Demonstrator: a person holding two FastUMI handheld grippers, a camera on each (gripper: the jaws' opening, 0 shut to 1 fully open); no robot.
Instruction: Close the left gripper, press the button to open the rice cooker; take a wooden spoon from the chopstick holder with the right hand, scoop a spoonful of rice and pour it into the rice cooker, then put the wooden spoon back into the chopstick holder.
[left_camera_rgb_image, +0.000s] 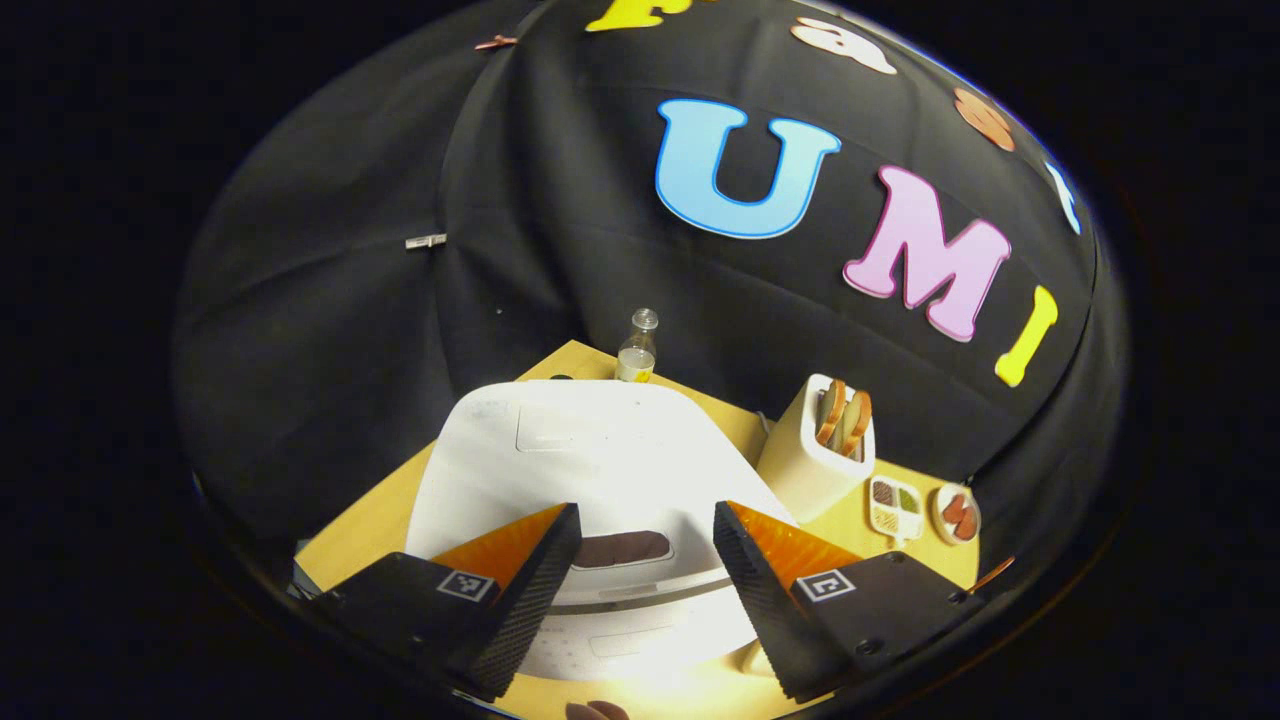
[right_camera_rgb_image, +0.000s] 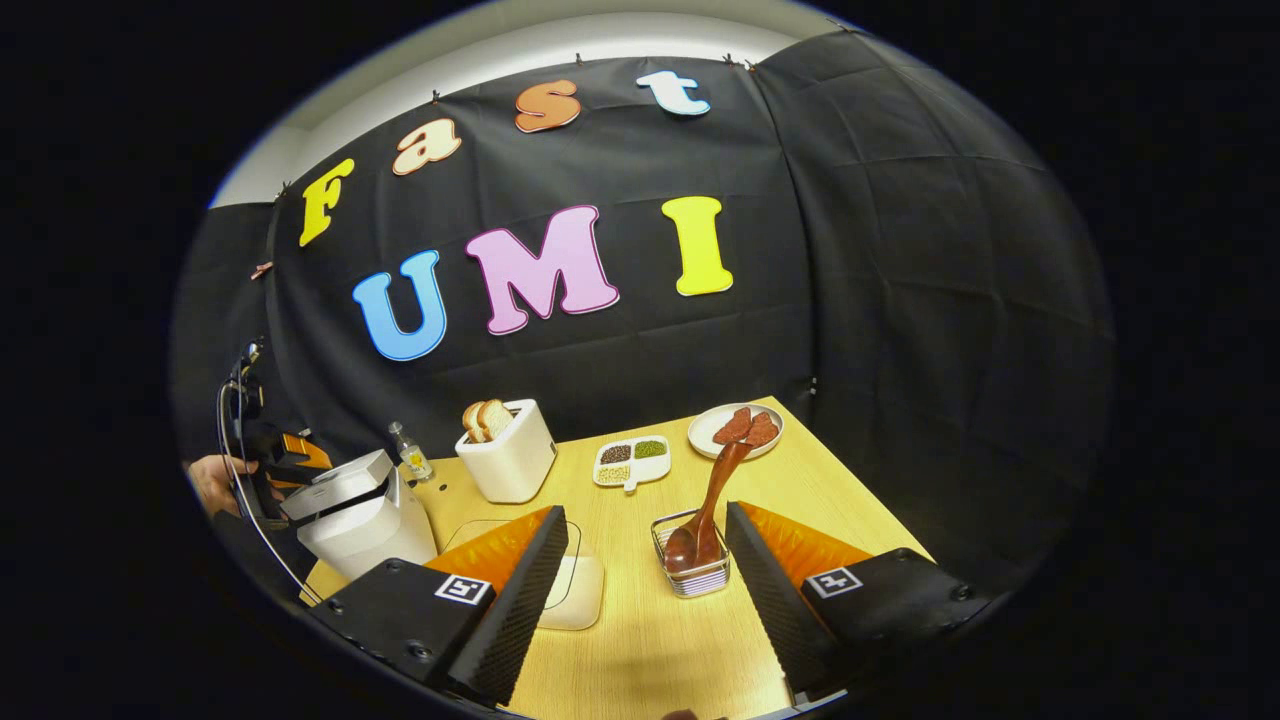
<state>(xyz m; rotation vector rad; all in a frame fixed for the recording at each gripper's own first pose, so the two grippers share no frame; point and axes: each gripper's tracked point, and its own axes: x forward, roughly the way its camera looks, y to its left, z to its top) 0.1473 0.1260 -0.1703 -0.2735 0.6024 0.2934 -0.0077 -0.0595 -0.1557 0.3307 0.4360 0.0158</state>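
The white rice cooker (left_camera_rgb_image: 600, 450) stands right in front of my left gripper (left_camera_rgb_image: 648, 520), which is open, a finger on either side of a dark oblong panel (left_camera_rgb_image: 620, 548) at the cooker's front. In the right gripper view the cooker (right_camera_rgb_image: 355, 515) sits at the table's left with its lid low over the body. A hand holds the left gripper (right_camera_rgb_image: 300, 455) against it. My right gripper (right_camera_rgb_image: 645, 520) is open and holds nothing. Just ahead of it a wooden spoon (right_camera_rgb_image: 715, 490) stands bowl-down in a wire chopstick holder (right_camera_rgb_image: 695, 570). A clear-lidded container (right_camera_rgb_image: 578, 590) lies partly behind one finger.
A toaster (right_camera_rgb_image: 510, 450) with bread slices, a small bottle (right_camera_rgb_image: 410, 455), a divided dish of grains (right_camera_rgb_image: 632, 462) and a plate of red pieces (right_camera_rgb_image: 740, 428) stand along the back of the wooden table (right_camera_rgb_image: 640, 650). The black cloth wall closes in behind and to the right.
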